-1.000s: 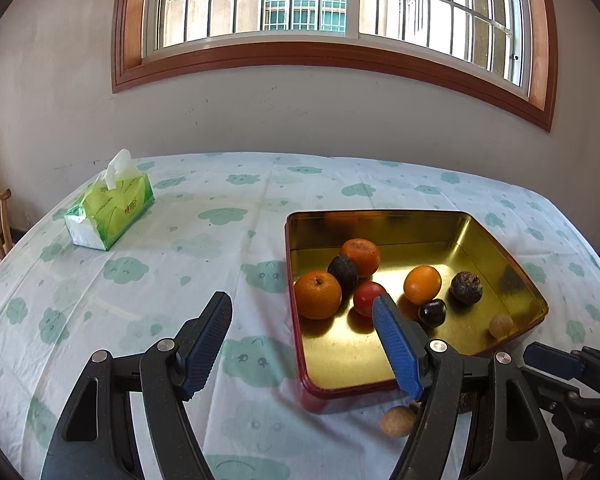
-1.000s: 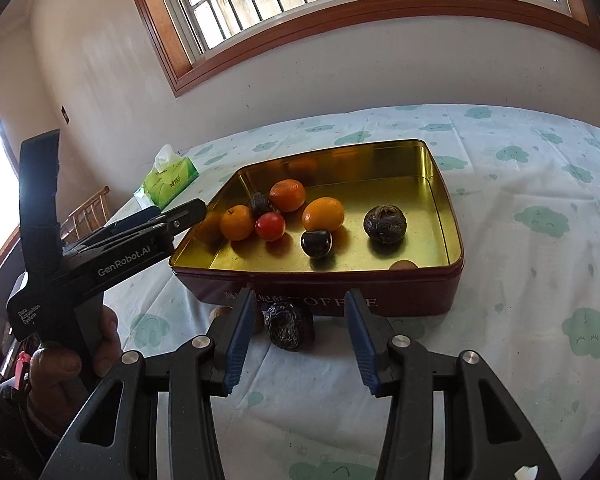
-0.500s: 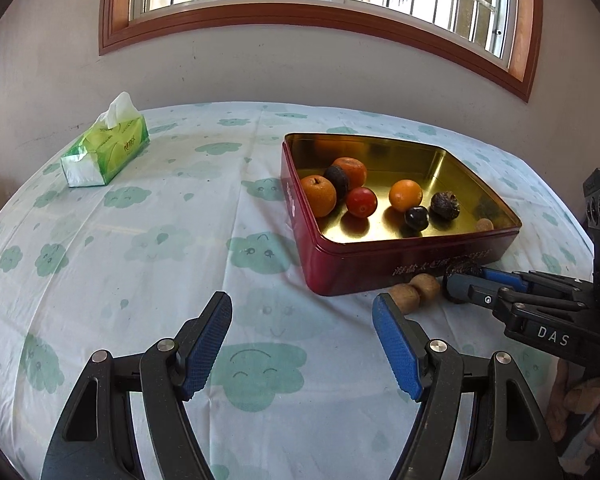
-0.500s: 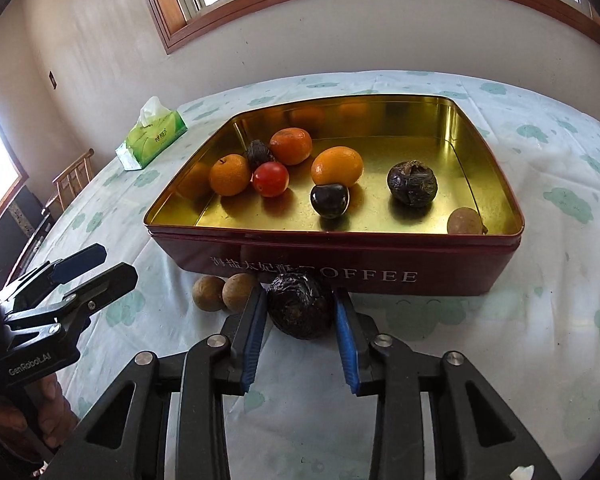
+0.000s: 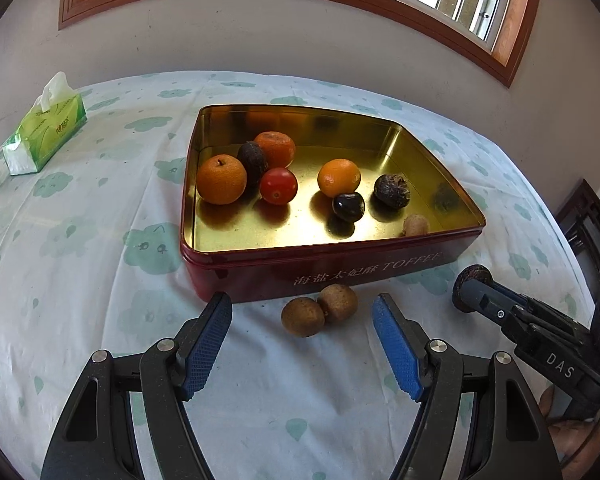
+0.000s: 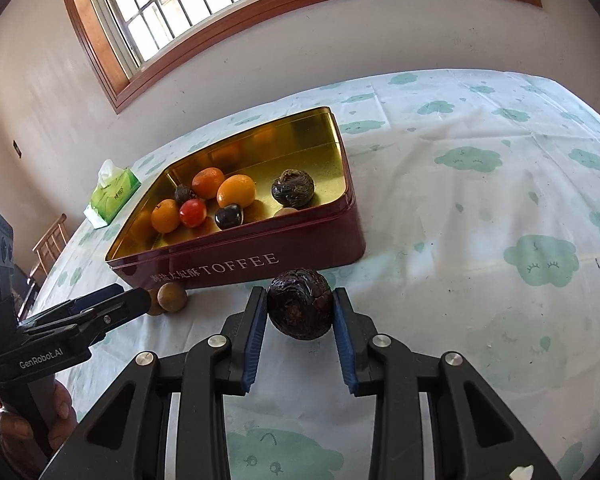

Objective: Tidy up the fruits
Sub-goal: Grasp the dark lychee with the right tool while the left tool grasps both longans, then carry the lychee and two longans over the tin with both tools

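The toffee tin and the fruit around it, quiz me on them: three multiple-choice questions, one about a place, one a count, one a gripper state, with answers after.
1. Where do the two brown round fruits lie?
A. Inside the tin
B. On the cloth in front of the tin
C. Beside the tissue pack

2. How many orange citrus fruits are in the tin?
A. One
B. Three
C. Five

3. What is the right gripper doing?
A. Clamping a dark wrinkled fruit
B. Standing open over bare cloth
C. Gripping the tin's rim

Answers:
1 B: the two brown round fruits sit touching on the cloth before the tin.
2 B: three orange citrus fruits show there.
3 A: the right gripper presses both pads on the dark wrinkled fruit.
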Demonstrator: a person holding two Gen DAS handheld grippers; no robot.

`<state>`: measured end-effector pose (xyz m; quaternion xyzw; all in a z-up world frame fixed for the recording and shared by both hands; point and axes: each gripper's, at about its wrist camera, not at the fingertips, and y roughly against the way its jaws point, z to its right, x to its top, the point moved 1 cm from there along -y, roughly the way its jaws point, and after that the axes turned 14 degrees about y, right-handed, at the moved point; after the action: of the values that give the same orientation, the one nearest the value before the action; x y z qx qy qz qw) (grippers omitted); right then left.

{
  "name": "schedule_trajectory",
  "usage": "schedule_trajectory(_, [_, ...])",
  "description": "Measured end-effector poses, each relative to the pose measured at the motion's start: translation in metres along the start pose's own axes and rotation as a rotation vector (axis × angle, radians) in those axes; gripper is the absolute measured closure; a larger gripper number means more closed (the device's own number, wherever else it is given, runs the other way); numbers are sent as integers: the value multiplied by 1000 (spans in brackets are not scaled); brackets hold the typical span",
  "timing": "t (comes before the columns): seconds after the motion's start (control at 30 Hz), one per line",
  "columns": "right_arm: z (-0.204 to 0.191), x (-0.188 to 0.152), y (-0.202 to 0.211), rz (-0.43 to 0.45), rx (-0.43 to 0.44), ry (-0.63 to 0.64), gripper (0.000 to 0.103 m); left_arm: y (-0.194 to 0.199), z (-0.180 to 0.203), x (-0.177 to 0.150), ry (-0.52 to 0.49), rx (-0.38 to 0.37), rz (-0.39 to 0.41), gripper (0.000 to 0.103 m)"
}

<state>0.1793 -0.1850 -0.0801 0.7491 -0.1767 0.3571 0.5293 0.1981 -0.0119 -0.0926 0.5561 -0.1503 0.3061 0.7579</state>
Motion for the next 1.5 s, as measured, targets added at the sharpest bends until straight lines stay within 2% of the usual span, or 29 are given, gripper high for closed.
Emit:
schedule_trajectory(0.13, [0, -1, -2, -4, 26, 4, 73, -18, 5, -3, 25, 22, -47, 32])
schedule_trajectory(0.33, [2, -3, -2, -2, 63, -16, 73, -23, 6, -4, 47, 36, -20, 33])
schedule_trajectory(0.37, [1, -3, -3, -3, 67, -12, 73, -23, 7, -5, 34, 46, -16, 35])
schedule_trajectory(0.4, [1, -3, -3, -5, 71, -10, 73, -22, 9, -7, 18, 55, -10, 43])
schedule_trajectory(0.43, [1, -3, -4, -6, 74, -11, 73, -22, 11, -8, 5, 45, -12, 57])
schedule_trajectory(0.53, [4, -3, -3, -1, 85, -22, 73, -17, 12, -12, 2, 31, -1, 57])
schedule_trajectory(0.63, [4, -3, -3, 0, 89, -25, 73, 1, 9, -14, 12, 30, 80, 57])
schedule_trajectory(0.73, [2, -2, -3, 0, 84, -17, 73, 16, 5, -14, 18, 34, 123, 57])
schedule_trajectory(0.8, [1, -2, -3, -1, 79, -11, 73, 26, 3, -15, 11, 62, 163, 57])
schedule_trajectory(1.03, [-4, 0, -1, 1, 39, 19, 73, 46, -4, -15, 16, 98, 206, 57])
schedule_trajectory(1.17, [-12, -2, 9, 31, -1, 50, 73, 60, -4, -17, -5, 116, 241, 57])
schedule_trajectory(1.27, [-18, -6, 20, 46, 20, 29, 73, 69, -3, -17, -20, 117, 271, 57])
schedule_trajectory(1.5, [-42, 2, 57, 115, 43, 68, 73, 84, -3, -12, -18, 95, 302, 57])
